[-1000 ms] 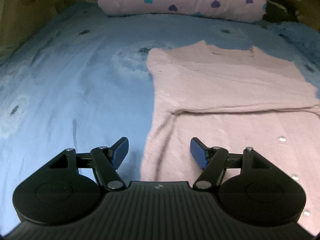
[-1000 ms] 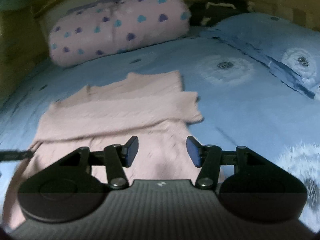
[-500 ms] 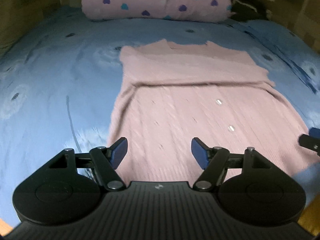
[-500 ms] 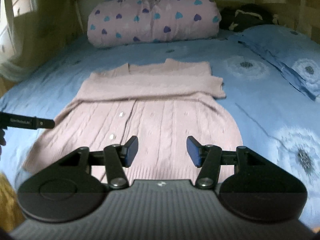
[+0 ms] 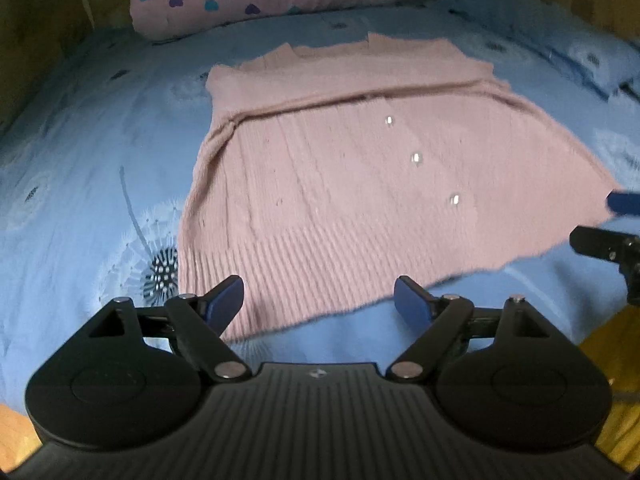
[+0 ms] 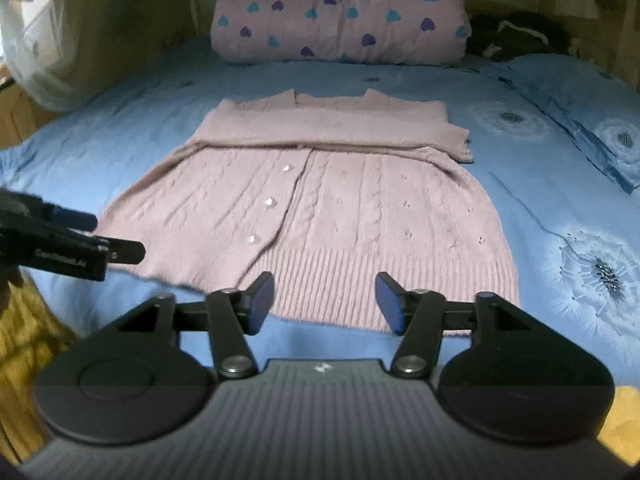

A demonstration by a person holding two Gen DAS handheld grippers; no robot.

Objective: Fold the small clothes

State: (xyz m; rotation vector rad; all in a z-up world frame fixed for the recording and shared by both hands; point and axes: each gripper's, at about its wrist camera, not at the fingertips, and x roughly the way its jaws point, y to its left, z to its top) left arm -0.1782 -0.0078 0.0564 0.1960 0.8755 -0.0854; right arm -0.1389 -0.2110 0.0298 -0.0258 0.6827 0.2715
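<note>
A pink knitted cardigan (image 5: pixel 360 184) lies flat on the blue bed (image 5: pixel 88 168), buttons up, with its sleeves folded across the chest. The same cardigan (image 6: pixel 320 216) fills the middle of the right wrist view. My left gripper (image 5: pixel 318 304) hovers over the ribbed hem near its left corner, its jaws opening, nothing between them. My right gripper (image 6: pixel 325 300) hovers over the hem near the right corner, jaws opening too and empty. Each gripper shows at the edge of the other's view: the right gripper (image 5: pixel 608 224) and the left gripper (image 6: pixel 80 240).
A rolled pink quilt with heart prints (image 6: pixel 340 16) lies at the head of the bed. A blue pillow (image 6: pixel 580 112) sits at the right, with dark clothing (image 6: pixel 516 36) behind it. The bed's near edge shows yellow bedding (image 6: pixel 24 344) below.
Both grippers have pulled back from the cardigan's upper part to its hem, and their jaws have spread wider. The cardigan has not moved.
</note>
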